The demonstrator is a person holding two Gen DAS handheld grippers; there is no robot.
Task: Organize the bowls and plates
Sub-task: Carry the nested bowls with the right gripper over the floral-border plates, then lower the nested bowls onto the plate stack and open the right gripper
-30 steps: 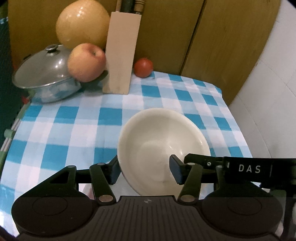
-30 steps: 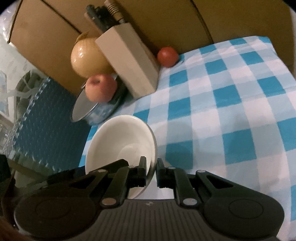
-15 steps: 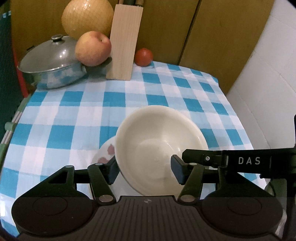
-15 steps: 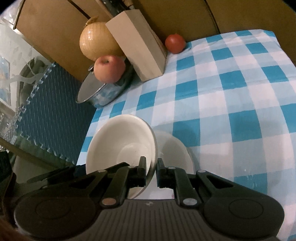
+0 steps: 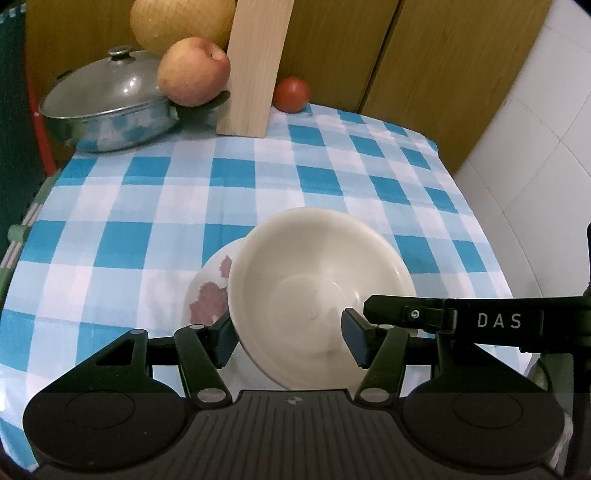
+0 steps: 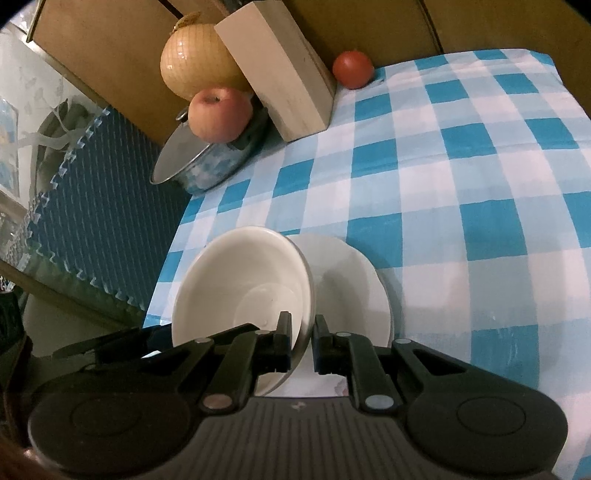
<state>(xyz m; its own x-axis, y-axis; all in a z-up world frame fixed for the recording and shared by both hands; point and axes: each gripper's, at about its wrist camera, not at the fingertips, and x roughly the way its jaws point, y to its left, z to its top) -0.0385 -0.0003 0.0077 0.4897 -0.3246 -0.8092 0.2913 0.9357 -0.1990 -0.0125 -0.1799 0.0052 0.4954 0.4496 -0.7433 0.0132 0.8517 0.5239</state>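
Observation:
A cream bowl hangs above the checked tablecloth, over a white plate with a reddish pattern. My right gripper is shut on the bowl's rim; its arm shows in the left wrist view. The plate lies flat under and to the right of the bowl in the right wrist view. My left gripper is open, its fingers on either side of the bowl's near edge; I cannot tell whether they touch it.
A lidded steel pot, an apple, a large yellow pomelo, a wooden knife block and a tomato stand at the table's far edge. White tiled wall is right; a blue mat is left.
Both grippers and the bowl have pulled back toward the table's near edge. The white plate has come into view under the bowl. The right gripper keeps its hold.

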